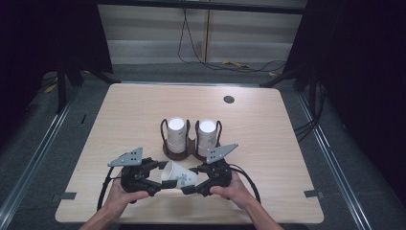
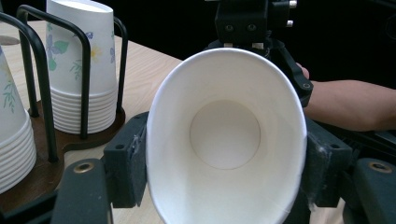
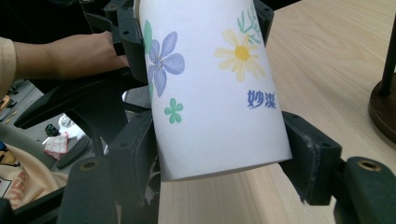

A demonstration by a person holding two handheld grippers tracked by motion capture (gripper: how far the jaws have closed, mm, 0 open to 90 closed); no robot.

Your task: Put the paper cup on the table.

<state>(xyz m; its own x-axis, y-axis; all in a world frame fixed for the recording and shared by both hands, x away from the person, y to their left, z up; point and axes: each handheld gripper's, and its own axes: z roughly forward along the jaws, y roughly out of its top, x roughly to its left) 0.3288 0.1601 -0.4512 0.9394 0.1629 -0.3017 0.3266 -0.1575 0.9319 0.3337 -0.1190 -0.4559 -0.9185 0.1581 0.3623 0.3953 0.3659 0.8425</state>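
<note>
Both claws meet at the table's six o'clock edge, sharing one paper cup [image 1: 178, 175] lying on its side between them. Left gripper [image 1: 160, 181] pinches the rim end, its pads [image 2: 125, 158] squeezing the mouth into an oval, which suggests a firm hold meant to take the cup over. Right gripper [image 1: 191, 184] brackets the base end; its jaws flank the cup wall closely, though whether they press or have slackened cannot be told. That would fit a handover from right to left. At twelve o'clock from the cup stands the dark holder [image 1: 184, 152] with two cup stacks [image 1: 176, 134], likely the source or destination.
</note>
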